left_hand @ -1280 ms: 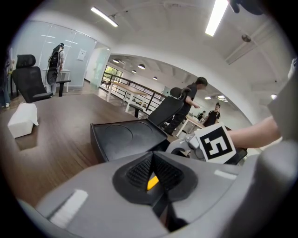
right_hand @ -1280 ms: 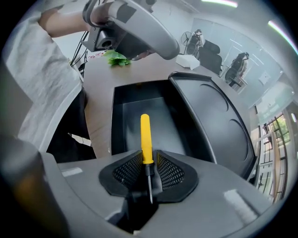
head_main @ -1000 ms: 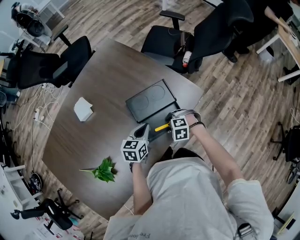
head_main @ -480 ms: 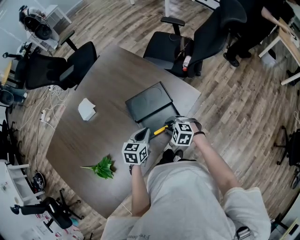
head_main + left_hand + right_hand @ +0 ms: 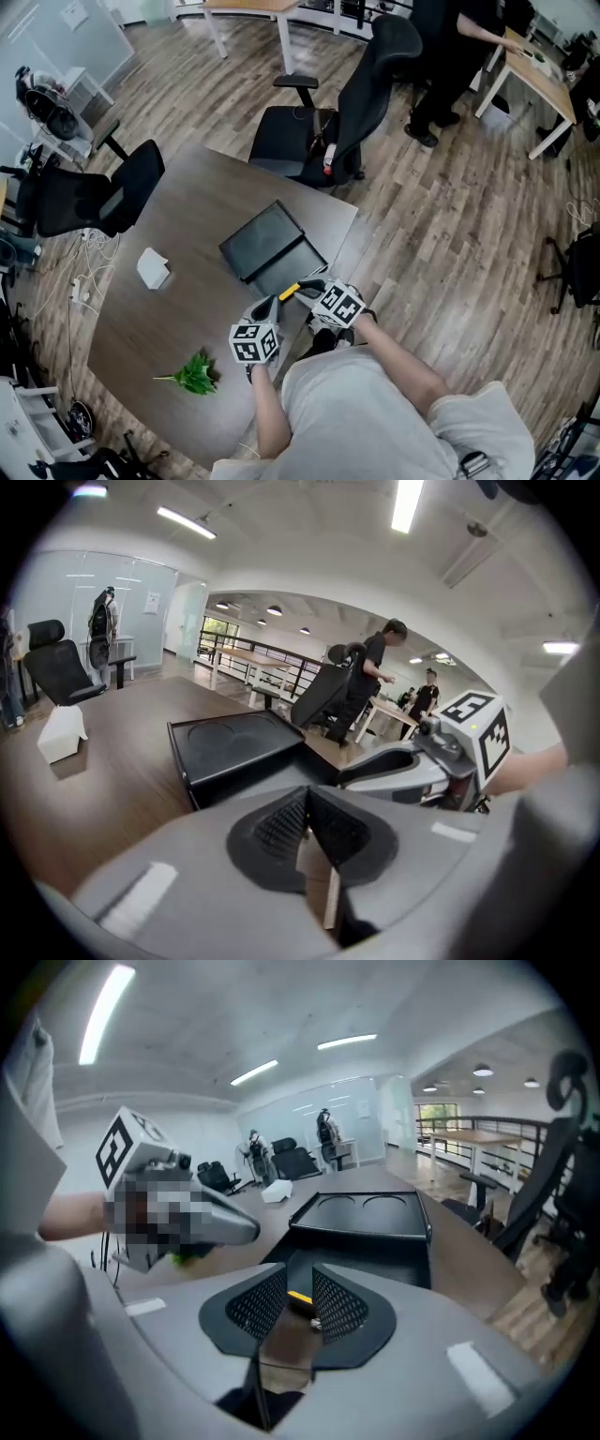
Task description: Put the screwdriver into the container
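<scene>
While the right gripper (image 5: 300,1283) is clamped on the yellow handle of the screwdriver (image 5: 300,1298), the tool sits at the near edge of the container (image 5: 375,1252), pointing toward it; gripping by the handle probably leaves the shaft free to go in first, though the shaft is too small to make out. The left gripper (image 5: 306,803) waits just beside it, jaws pressed together on nothing, seemingly parked close but out of the path. Ahead, the lid (image 5: 361,1211) lies folded back on the far side, so the dark cavity opens toward the grippers and nothing bars the way in; the near wall is the one edge to clear, which I judge calls for a slight lift, then a lowering. The container stands near the right edge of the table (image 5: 178,319), with floor (image 5: 450,216) beyond, so a slip that way could drop the tool. To the left there is wide bare tabletop; a white box (image 5: 152,269) and a plant (image 5: 194,373) lie well apart from the work. Farthest off, a chair (image 5: 319,141) stands past the far edge.
</scene>
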Motion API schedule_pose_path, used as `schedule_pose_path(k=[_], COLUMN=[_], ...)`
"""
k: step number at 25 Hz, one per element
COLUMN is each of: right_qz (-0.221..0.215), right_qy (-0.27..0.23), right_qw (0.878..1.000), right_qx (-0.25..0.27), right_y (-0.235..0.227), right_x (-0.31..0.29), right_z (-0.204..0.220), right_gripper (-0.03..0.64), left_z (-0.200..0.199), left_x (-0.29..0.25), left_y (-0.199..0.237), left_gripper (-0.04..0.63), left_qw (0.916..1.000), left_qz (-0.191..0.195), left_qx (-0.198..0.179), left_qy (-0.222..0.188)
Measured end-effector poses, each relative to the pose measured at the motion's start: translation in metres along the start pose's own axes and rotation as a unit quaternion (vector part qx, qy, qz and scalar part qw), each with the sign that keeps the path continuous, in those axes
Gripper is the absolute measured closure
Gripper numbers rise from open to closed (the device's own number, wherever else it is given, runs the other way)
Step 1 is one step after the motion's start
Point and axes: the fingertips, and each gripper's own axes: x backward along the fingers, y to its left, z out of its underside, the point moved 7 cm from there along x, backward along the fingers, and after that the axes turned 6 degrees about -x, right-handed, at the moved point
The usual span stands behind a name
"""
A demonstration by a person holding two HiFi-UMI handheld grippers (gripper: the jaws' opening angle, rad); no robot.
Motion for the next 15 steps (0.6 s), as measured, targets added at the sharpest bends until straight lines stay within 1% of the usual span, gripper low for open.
schedule_pose_path(k=[2, 4, 9, 15], right_qz=[0.003, 0.011, 0.009, 0.018], right_qy=[-0.020, -0.033, -0.058, -0.087], right_qw=[0.999, 0.998, 0.995, 0.992], right_qx=[-0.038, -0.056, -0.077, -0.090], right_y=[0.005, 0.009, 0.012, 0.016], right_x=[0.006, 0.013, 0.027, 0.045], right_z=[0.005, 0.011, 0.020, 0.031], right_gripper=[0.538, 0.538, 0.540, 0.540], left_z=[0.004, 0.006, 0.006, 0.015], left_x=[-0.001, -0.002, -0.002, 0.004], left_y=[-0.007, -0.013, -0.027, -0.041], left_gripper=[0.540, 0.540, 0.541, 0.541], left_qw=[1.0000, 1.0000, 0.9998, 0.9997], left_qz=[0.005, 0.006, 0.006, -0.001], left_qx=[-0.001, -0.004, -0.017, -0.021], left_qy=[0.002, 0.000, -0.005, -0.008])
